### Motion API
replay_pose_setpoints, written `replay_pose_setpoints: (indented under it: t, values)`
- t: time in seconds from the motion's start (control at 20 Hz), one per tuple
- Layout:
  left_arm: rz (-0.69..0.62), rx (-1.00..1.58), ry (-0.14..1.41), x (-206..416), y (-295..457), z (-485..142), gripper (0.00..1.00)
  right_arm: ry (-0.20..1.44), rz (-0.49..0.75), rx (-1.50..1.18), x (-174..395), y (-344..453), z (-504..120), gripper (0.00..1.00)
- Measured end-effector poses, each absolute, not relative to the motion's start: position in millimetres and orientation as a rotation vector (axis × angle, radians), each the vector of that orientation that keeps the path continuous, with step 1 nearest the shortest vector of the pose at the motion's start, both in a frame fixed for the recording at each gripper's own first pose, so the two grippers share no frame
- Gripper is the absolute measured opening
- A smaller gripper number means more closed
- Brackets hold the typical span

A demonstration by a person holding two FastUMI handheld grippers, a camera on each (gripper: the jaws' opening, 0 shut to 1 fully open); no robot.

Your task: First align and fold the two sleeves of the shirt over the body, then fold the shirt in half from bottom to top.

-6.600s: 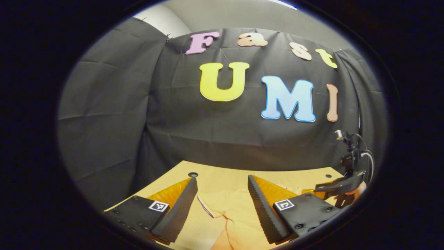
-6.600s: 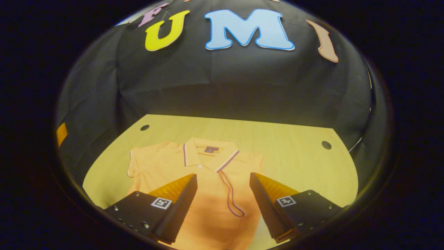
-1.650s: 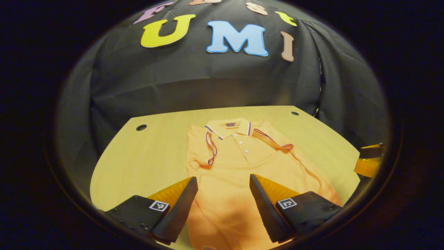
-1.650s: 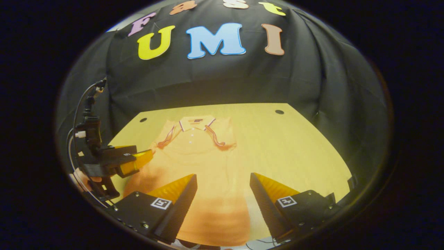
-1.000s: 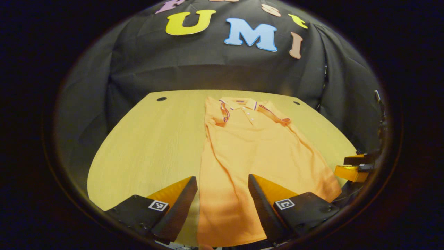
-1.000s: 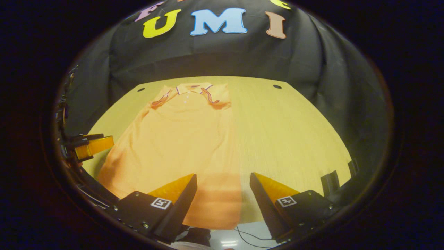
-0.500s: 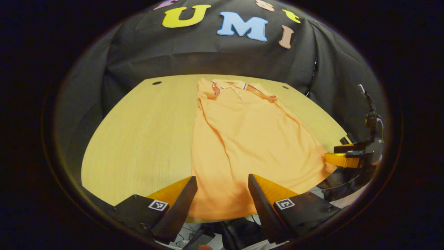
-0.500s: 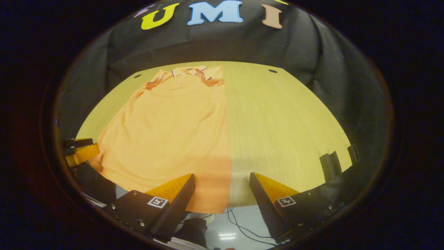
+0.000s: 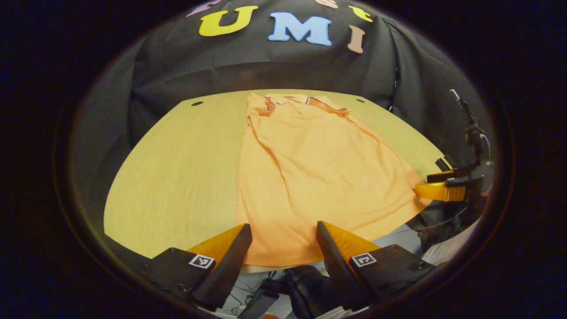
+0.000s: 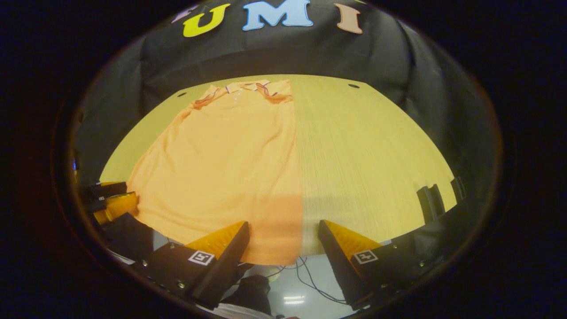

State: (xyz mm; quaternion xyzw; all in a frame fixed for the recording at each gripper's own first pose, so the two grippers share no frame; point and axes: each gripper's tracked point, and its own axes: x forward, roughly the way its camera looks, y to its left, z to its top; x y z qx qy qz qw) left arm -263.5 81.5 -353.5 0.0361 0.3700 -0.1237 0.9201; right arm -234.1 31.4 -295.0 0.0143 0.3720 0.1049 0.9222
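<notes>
On the wooden table (image 9: 177, 164), an orange shirt (image 9: 310, 177) spread flat, collar (image 9: 288, 99) at the far edge near the black cloth wall (image 9: 266, 71), hem at the near edge, close to both grippers. Both short sleeves already folded inward over the chest: left sleeve (image 9: 269, 104) tucked beside the collar, right sleeve (image 9: 330, 105) angled across the shoulder, each trimmed with a dark stripe. Body of the shirt lightly creased, running lengthwise down the table, wider toward the hem. Seen from the right gripper view, same shirt (image 10: 230, 159) occupying the left half of the table (image 10: 367, 146), right half bare wood. Left gripper (image 9: 283, 248) poised at the near edge, above the hem's left part, jaws spread apart, nothing between them, cloth visible in the gap. Right gripper (image 10: 283, 248) likewise at the near edge over the hem's right corner, jaws apart and not clamping anything. Also in the left gripper view, right gripper (image 9: 443, 188) off to the side, its fingers just beside the hem's corner; contact with the cloth impossible to tell. In the right gripper view, left gripper (image 10: 110, 201) low at the opposite hem corner, just beside the fabric. Below the table's edge, cables (image 10: 310, 274) on a pale floor (image 10: 288, 292). Two small round holes (image 9: 196, 103) in the tabletop near the far corners.
</notes>
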Motion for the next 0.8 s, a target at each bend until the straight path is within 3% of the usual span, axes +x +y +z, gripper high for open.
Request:
replay_pose_setpoints:
  t: [0.35, 0.4, 0.45, 0.5, 0.55, 0.6, 0.65, 0.7, 0.8]
  values:
    - [-0.232, 0.135, 0.751, -263, 82, -358, 0.94, 0.779, 0.232, 0.017, -238, 31, -303, 0.97]
    - [-0.232, 0.129, 0.75, -264, 80, -357, 0.87, 0.776, 0.226, 0.007, -238, 30, -304, 0.91]
    - [-0.238, 0.128, 0.754, -265, 75, -358, 0.75, 0.776, 0.23, 0.011, -238, 31, -303, 0.71]
    - [-0.242, 0.126, 0.754, -266, 73, -357, 0.63, 0.775, 0.224, 0.023, -240, 31, -304, 0.67]
    - [-0.243, 0.119, 0.756, -266, 68, -357, 0.51, 0.78, 0.219, 0.034, -239, 30, -304, 0.42]
    - [-0.243, 0.114, 0.757, -266, 64, -357, 0.42, 0.78, 0.212, 0.046, -238, 29, -304, 0.34]
    - [-0.232, 0.113, 0.759, -267, 62, -358, 0.24, 0.784, 0.215, 0.067, -239, 30, -304, 0.17]
    - [-0.227, 0.122, 0.762, -267, 59, -358, 0.17, 0.787, 0.226, 0.08, -239, 32, -304, 0.14]
    - [-0.224, 0.153, 0.763, -267, 55, -358, 0.14, 0.78, 0.211, 0.119, -235, 30, -304, 0.14]
